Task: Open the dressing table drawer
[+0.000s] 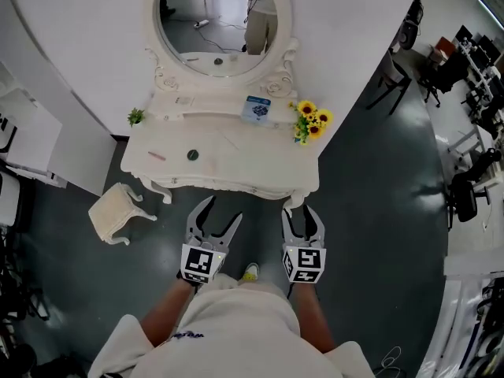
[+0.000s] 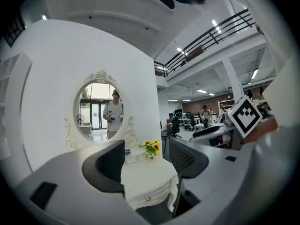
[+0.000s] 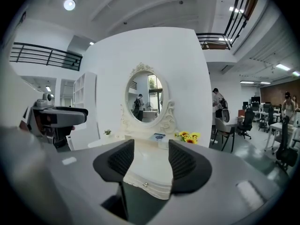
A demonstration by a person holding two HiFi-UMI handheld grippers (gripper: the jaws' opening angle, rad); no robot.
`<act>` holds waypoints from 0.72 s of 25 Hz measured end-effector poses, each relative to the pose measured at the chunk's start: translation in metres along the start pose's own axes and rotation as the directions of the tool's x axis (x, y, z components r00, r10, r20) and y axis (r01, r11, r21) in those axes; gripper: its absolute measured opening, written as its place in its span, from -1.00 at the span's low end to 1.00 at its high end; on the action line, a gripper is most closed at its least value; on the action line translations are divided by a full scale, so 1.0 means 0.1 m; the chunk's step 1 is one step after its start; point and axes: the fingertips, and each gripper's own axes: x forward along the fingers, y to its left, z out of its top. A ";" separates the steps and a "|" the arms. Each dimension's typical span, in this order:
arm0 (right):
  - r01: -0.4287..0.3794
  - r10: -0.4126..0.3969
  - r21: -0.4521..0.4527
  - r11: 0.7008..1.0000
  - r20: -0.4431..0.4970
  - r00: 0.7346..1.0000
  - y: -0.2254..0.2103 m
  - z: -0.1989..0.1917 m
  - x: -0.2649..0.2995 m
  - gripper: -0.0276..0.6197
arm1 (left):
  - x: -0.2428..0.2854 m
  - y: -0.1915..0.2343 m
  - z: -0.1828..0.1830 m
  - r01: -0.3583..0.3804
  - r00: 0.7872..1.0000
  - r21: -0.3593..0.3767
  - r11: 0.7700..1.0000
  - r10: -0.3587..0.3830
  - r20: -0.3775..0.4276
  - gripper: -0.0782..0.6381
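Drawer: the shallow cream-white drawer (image 3: 149,186) with a small round metal knob sits shut in the front of the table, under the top. Its inside is hidden.
Table: the ornate cream-white dressing table (image 1: 236,168) with curved legs stands against a white wall, straight ahead of both grippers.
On the top: a small blue-and-white box (image 1: 256,109) lies on the raised back shelf. A bunch of yellow sunflowers (image 1: 313,120) stands at its right end and a small green plant (image 1: 136,116) at its left end. A dark green round thing (image 1: 193,155) and a thin pink thing (image 1: 156,156) lie on the lower surface, apart from each other.
Mirror: an oval mirror in a carved white frame (image 1: 220,22) rises from the back of the table.
Left gripper: the left gripper (image 1: 225,209) points at the table front with its fingers spread, short of the drawer and with nothing between them.
Right gripper: the right gripper (image 1: 303,211) is also spread and empty. In its own view the knob shows low between the pads, some way off.
Nearby: a low white stool (image 1: 116,211) stands on the dark grey floor (image 1: 370,211) by the table's left legs, left of the left gripper. Black office chairs (image 1: 465,199) stand far right.
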 end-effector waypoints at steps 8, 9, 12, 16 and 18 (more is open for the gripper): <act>-0.003 0.003 0.016 1.000 0.003 1.000 -0.25 -0.03 0.41 -0.28 | 0.21 0.12 -0.21 -0.057 0.997 -0.005 0.998 0.057 -0.056 0.05; 0.004 -0.004 0.020 1.000 0.006 1.000 -0.28 -0.03 0.47 -0.29 | 0.25 0.14 -0.22 -0.061 0.997 -0.012 0.998 0.060 -0.056 0.05; 0.015 -0.015 0.012 1.000 -0.001 1.000 -0.37 -0.06 0.69 -0.29 | 0.42 0.22 -0.31 -0.069 0.996 -0.027 0.997 0.067 -0.061 0.04; 0.052 -0.052 0.010 0.999 -0.013 0.999 -0.51 -0.11 1.02 -0.29 | 0.76 0.34 -0.41 -0.066 0.996 -0.037 0.997 0.063 -0.069 0.04; 0.071 -0.071 0.012 0.997 -0.011 0.997 -0.56 -0.11 1.25 -0.29 | 0.99 0.44 -0.41 -0.059 0.996 -0.038 0.998 0.056 -0.071 0.04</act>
